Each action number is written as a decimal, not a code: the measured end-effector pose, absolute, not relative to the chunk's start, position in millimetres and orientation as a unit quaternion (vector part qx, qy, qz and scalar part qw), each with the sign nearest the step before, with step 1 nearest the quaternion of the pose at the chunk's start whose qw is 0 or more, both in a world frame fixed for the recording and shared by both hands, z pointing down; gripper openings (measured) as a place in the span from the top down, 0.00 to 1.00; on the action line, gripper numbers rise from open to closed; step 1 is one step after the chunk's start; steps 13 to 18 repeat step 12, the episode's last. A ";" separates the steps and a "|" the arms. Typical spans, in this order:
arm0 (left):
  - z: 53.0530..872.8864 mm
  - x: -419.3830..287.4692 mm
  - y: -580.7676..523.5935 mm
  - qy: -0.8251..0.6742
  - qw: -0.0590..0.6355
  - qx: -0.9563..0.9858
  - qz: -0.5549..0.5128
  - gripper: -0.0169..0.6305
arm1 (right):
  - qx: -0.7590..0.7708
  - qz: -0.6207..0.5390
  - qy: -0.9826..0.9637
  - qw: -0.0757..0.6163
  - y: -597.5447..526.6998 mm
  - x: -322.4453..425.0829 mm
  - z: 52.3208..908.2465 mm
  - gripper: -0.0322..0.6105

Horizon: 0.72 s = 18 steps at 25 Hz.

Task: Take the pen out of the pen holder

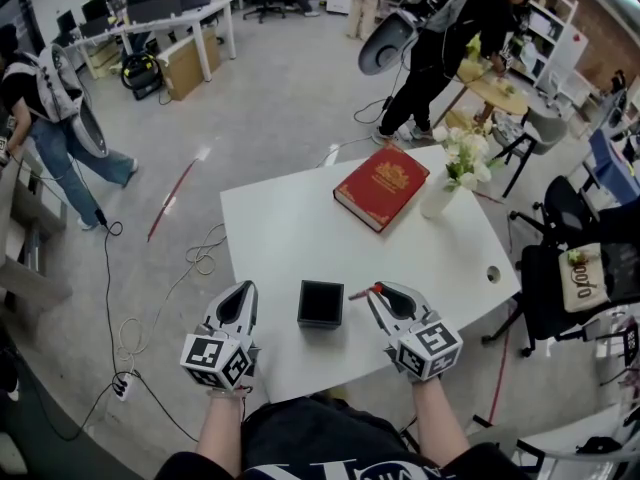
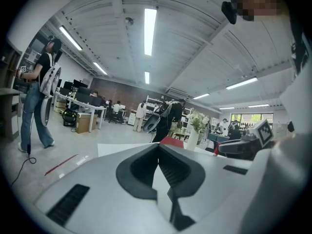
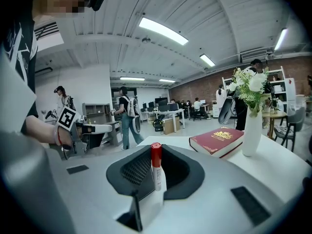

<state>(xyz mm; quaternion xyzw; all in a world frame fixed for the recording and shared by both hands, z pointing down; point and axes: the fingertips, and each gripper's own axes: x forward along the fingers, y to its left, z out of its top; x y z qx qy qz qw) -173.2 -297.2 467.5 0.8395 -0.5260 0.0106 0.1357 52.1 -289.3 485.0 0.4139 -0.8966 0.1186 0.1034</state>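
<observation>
A black square pen holder (image 1: 320,304) stands on the white table (image 1: 280,228) near its front edge, between my two grippers. To its right, my right gripper (image 1: 379,291) is shut on a pen with a red cap (image 1: 360,294), which pokes out toward the holder's top right corner. In the right gripper view the pen (image 3: 156,165) stands upright between the jaws of the right gripper (image 3: 156,152). My left gripper (image 1: 242,288) rests left of the holder, its jaws together with nothing in them (image 2: 158,149).
A red book (image 1: 381,186) and a white vase of flowers (image 1: 440,196) sit at the table's far right. A chair with a bag (image 1: 580,280) stands to the right. Cables (image 1: 190,260) lie on the floor at the left. People stand farther off.
</observation>
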 end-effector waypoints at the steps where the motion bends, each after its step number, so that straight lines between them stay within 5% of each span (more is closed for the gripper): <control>1: 467.6 -173.6 -296.9 -0.526 0.136 0.839 0.011 0.97 | 0.414 0.119 -0.897 0.104 -288.9 51.5 485.3 0.84; 18: 468.2 -174.2 -292.9 -0.525 0.136 0.840 0.012 0.97 | 0.412 0.129 -0.896 0.101 -280.8 50.4 489.5 0.84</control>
